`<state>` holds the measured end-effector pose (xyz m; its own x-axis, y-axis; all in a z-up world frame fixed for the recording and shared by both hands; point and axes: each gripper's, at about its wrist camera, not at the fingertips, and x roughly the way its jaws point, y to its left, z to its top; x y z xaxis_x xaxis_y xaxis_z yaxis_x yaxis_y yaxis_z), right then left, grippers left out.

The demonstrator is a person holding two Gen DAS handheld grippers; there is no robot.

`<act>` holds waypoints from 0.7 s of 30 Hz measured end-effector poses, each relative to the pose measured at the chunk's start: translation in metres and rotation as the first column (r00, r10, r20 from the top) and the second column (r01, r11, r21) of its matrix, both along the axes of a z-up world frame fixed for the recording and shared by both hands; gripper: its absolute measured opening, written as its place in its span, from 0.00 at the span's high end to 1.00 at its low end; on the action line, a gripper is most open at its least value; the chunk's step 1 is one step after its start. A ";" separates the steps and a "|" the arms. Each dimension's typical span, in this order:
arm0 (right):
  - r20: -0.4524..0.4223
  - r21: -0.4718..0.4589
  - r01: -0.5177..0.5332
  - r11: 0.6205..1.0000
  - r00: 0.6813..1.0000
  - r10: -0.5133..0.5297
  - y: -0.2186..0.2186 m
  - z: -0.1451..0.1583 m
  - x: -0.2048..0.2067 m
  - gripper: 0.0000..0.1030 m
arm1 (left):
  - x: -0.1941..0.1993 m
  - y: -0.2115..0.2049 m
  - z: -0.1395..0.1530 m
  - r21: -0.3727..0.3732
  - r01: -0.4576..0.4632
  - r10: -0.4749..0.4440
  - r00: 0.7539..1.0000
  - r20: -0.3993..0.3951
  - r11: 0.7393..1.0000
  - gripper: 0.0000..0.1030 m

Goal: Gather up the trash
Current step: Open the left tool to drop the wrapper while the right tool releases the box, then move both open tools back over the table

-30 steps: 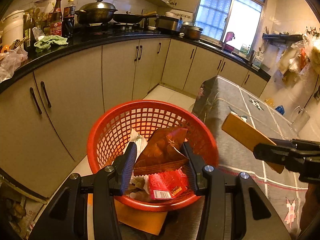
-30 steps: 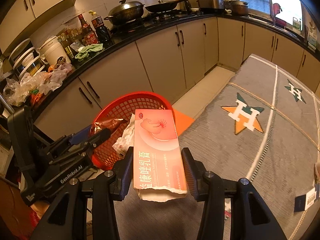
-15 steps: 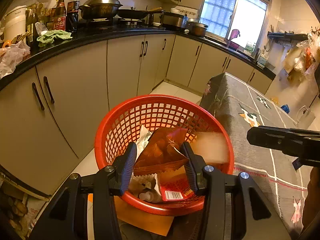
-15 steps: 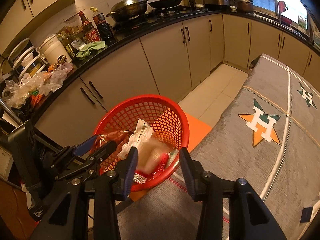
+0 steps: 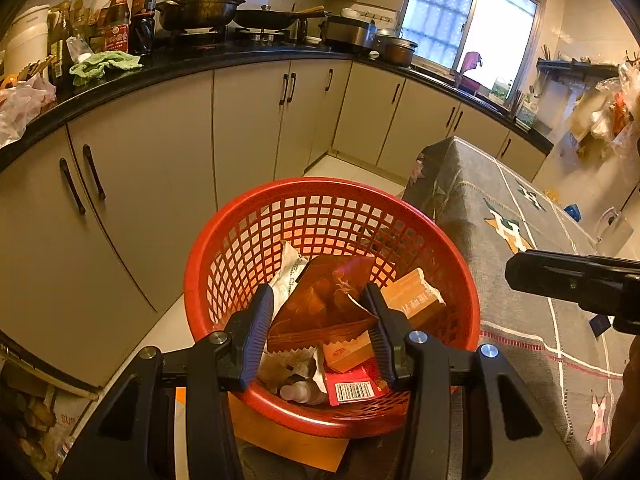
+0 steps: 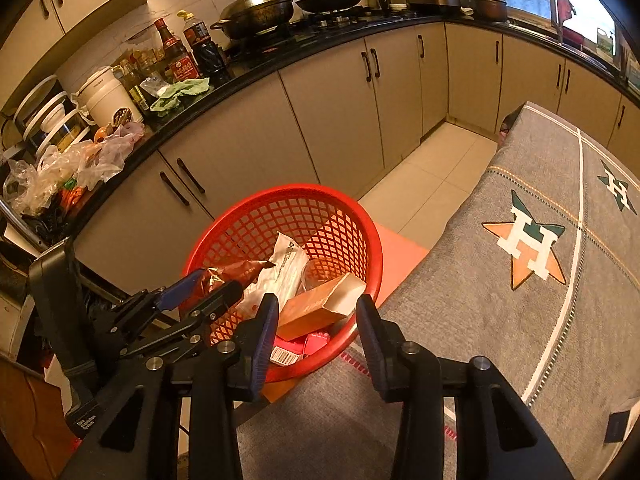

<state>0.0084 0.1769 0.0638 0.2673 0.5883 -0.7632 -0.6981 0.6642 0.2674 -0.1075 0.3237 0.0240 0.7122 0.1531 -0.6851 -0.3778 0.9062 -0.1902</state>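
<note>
Plainly, the left gripper (image 5: 320,324) has its fingers (image 5: 256,330) clenched on a crinkled brown snack wrapper (image 5: 326,298), held over the red basket (image 5: 248,236); the right gripper (image 6: 316,330) is released and holds nothing. That wrapper looks feather-light, limp and slick, so a pinch on its flat middle seems best. Beneath it lie 1 stiff orange carton (image 5: 412,300), paper scraps and a small bottle. The basket sits just beside the cloth-covered worktop (image 6: 520,320).

Red mesh basket (image 5: 460,276) holds brown wrapper (image 5: 328,300), orange carton (image 5: 412,296) tilted, white packet (image 5: 288,276).
</note>
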 end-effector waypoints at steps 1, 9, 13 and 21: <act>0.000 0.000 0.000 1.000 1.000 0.000 -0.001 0.000 0.000 0.57 | 0.001 -0.001 0.000 0.002 0.001 -0.001 1.000 -0.002 1.000 0.56; -0.010 0.012 0.022 1.000 1.000 -0.022 -0.013 0.001 0.001 0.57 | 0.007 0.001 -0.001 -0.010 0.004 -0.004 1.000 -0.006 1.000 0.52; -0.018 0.023 0.039 0.999 0.999 -0.039 -0.024 0.002 0.003 0.57 | 0.005 0.001 0.003 -0.032 0.008 -0.008 1.000 0.016 0.999 0.43; -0.029 0.044 0.080 0.996 0.996 -0.079 -0.053 0.003 0.000 0.57 | -0.001 -0.018 0.019 -0.013 0.037 -0.037 0.999 0.037 0.999 0.42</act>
<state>0.0085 0.1237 0.0664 0.2942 0.6001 -0.7439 -0.6356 0.7041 0.3167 -0.1085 0.3053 0.0427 0.7417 0.1167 -0.6605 -0.3365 0.9166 -0.2158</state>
